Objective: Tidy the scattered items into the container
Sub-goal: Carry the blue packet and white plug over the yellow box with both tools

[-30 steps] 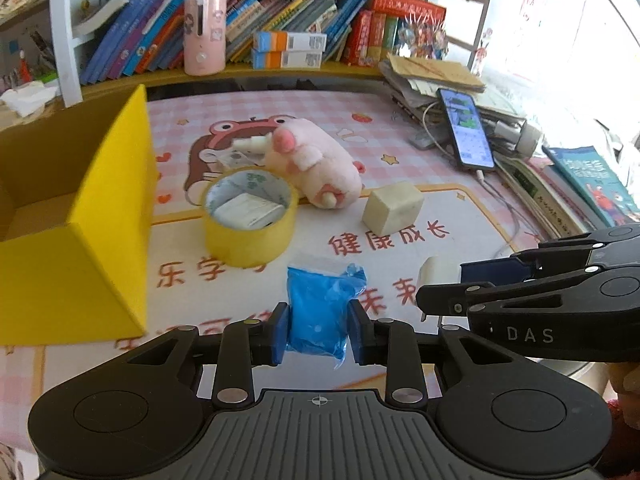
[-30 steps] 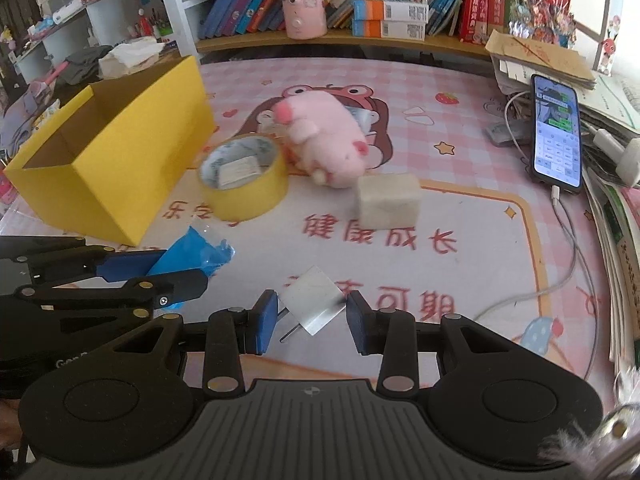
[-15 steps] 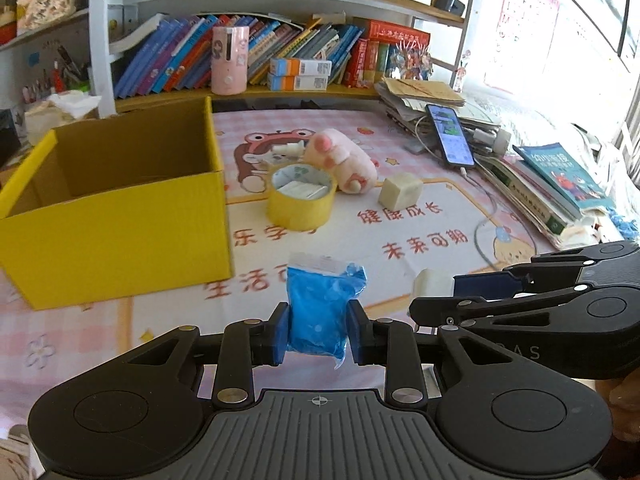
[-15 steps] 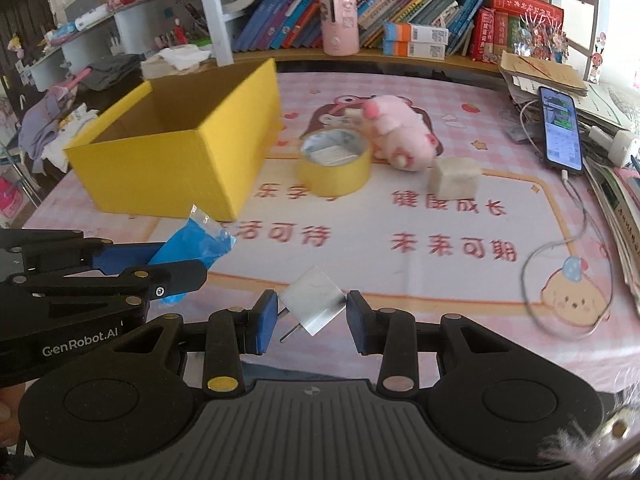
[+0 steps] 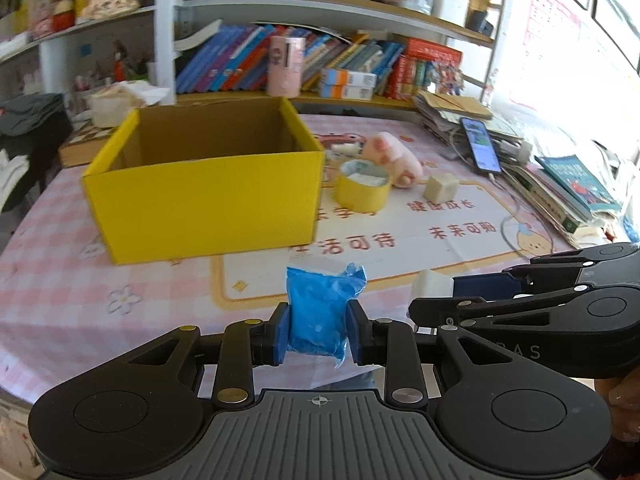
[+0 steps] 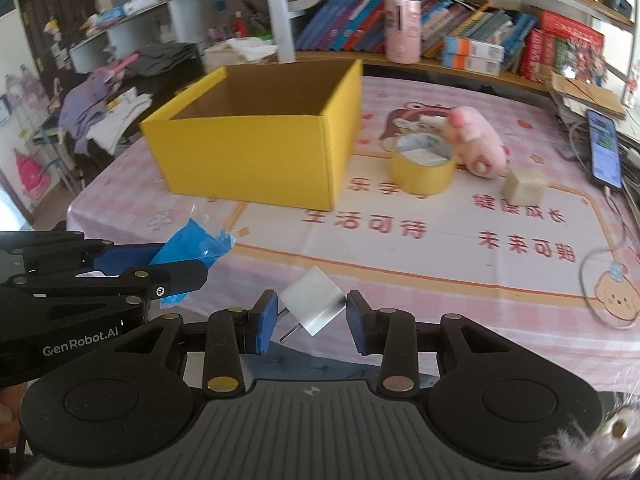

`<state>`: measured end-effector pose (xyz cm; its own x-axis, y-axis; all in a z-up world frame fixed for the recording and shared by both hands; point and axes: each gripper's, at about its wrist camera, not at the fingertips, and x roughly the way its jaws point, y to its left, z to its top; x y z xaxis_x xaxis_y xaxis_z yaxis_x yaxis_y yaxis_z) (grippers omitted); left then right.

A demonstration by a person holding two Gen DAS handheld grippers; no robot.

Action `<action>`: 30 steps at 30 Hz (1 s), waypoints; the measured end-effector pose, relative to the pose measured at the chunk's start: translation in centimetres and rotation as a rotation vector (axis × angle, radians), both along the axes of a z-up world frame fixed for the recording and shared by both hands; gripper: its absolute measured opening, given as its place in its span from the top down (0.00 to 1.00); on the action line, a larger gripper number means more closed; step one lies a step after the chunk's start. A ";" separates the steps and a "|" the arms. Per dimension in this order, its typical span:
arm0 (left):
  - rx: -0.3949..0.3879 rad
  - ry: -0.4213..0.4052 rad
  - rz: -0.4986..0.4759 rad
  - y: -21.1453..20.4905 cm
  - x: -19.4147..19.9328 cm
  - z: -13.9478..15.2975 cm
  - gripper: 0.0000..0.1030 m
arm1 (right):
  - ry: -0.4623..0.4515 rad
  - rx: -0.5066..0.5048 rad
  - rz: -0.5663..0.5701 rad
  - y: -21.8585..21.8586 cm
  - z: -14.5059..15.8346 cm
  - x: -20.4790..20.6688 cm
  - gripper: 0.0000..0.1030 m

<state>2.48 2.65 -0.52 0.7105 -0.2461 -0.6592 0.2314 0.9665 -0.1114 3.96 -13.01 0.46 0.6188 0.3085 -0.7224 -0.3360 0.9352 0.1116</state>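
Observation:
My left gripper [image 5: 318,330] is shut on a blue plastic packet [image 5: 320,312], held above the near edge of the table. My right gripper [image 6: 312,316] is shut on a white plug adapter [image 6: 314,304] with metal prongs; it hangs to the right of the left gripper. The open yellow cardboard box [image 5: 208,184] [image 6: 260,140] stands ahead on the pink mat and looks empty. Right of the box lie a yellow tape roll [image 5: 362,190] [image 6: 424,170], a pink plush toy [image 5: 394,156] [image 6: 476,142] and a beige cube [image 5: 440,186] [image 6: 524,186].
A phone [image 6: 604,148] on a cable and stacked books [image 5: 576,188] lie along the table's right side. A bookshelf with a pink cup [image 5: 286,66] runs along the back. Clothes [image 6: 120,96] are piled past the left edge.
Both grippers have drawn back toward the near edge and shifted left, each still gripping its item. The box now sits straight ahead, with its inside in view.

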 end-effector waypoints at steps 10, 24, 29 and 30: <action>-0.009 -0.006 0.084 3.9 -2.0 0.1 0.73 | -0.009 -0.008 0.089 4.1 0.2 -1.1 0.65; -0.015 -0.009 0.144 6.9 -3.0 0.1 0.74 | -0.009 -0.015 0.152 7.6 0.2 -1.2 0.65; -0.018 -0.009 0.170 7.7 -2.9 0.1 0.74 | -0.007 -0.019 0.183 8.5 0.2 -0.8 0.65; -0.019 -0.006 0.175 7.8 -2.8 0.1 0.74 | -0.005 -0.020 0.188 8.6 0.1 -0.7 0.65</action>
<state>-0.36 10.45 -0.42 0.7478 -0.1308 -0.6509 0.0608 0.9898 -0.1290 3.29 -4.42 0.58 0.5553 0.4050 -0.7264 -0.5056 0.8579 0.0918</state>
